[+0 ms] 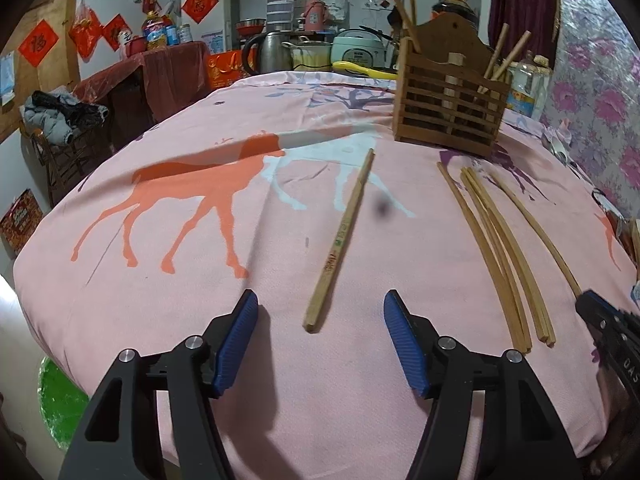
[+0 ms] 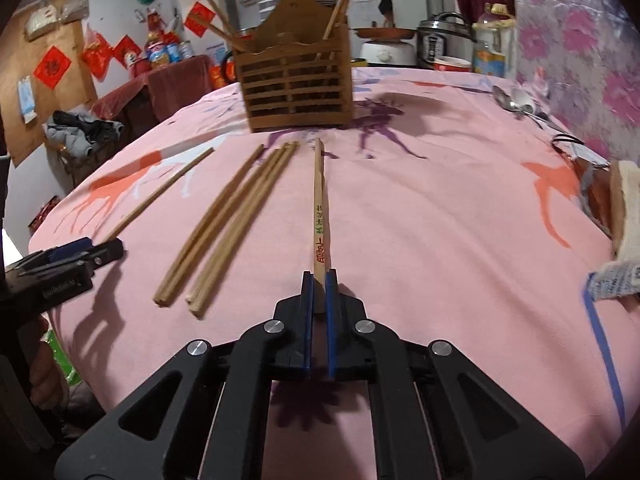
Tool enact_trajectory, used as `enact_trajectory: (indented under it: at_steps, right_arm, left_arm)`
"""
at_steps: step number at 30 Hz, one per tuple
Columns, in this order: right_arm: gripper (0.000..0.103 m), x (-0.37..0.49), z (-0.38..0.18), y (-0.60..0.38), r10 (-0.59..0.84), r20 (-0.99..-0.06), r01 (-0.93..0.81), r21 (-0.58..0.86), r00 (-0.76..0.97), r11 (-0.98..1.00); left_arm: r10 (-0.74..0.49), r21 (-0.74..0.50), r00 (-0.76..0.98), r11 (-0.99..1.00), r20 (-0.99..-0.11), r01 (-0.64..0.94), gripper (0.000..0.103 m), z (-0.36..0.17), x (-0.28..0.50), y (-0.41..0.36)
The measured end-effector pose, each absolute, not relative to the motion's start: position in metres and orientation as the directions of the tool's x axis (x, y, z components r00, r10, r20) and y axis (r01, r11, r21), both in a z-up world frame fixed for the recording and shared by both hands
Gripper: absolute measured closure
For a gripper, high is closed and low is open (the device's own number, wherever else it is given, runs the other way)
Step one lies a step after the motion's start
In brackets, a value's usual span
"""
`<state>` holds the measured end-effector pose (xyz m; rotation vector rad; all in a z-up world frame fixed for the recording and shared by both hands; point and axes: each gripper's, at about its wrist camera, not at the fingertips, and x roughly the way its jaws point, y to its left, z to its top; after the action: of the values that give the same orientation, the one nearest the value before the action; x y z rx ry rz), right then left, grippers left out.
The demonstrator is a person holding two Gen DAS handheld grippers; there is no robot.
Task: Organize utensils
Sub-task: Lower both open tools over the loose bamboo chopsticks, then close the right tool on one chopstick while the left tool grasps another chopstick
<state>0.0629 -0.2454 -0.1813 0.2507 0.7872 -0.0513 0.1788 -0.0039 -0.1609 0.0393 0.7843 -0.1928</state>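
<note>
Only the right wrist view shows spoons [image 2: 516, 101] beyond the chopsticks.

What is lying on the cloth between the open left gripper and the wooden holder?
In the left wrist view, one printed chopstick lies between the left gripper and the wooden holder; otherwise only pink cloth.

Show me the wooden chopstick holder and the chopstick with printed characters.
wooden chopstick holder [image 2: 294, 92], right wrist view, front slatted wall.
chopstick with printed characters [image 2: 319, 216], right wrist view, printed part of shaft.
</note>
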Motion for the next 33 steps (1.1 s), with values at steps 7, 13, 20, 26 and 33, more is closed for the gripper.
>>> enact_trajectory:
  at_steps: [7,13,20,26,33]
  right_arm:
    - [0.094,0.061,-0.183,-0.244,0.041,-0.696,0.132,0.193,0.717,0.972]
    - [0.096,0.060,-0.184,-0.243,0.044,-0.684,0.131,0.202,0.728,0.971]
    - [0.097,0.056,-0.172,-0.246,0.043,-0.658,0.132,0.214,0.752,0.968]
    - [0.097,0.048,-0.141,-0.250,0.025,-0.589,0.128,0.216,0.807,0.968]
    - [0.097,0.039,-0.089,-0.256,0.015,-0.474,0.100,0.216,0.880,0.971]
  left_arm:
    - [-0.139,-0.024,0.706,0.985,-0.695,0.169,0.062,-0.161,0.180,-0.002]
    - [-0.192,-0.077,0.687,0.978,-0.701,0.195,0.096,-0.158,0.181,0.003]
    - [-0.212,-0.082,0.684,0.973,-0.698,0.218,0.097,-0.145,0.175,0.001]
    - [-0.209,-0.051,0.722,0.971,-0.659,0.235,0.097,-0.114,0.164,0.000]
    - [-0.250,-0.050,0.779,0.961,-0.575,0.271,0.097,-0.057,0.150,0.000]
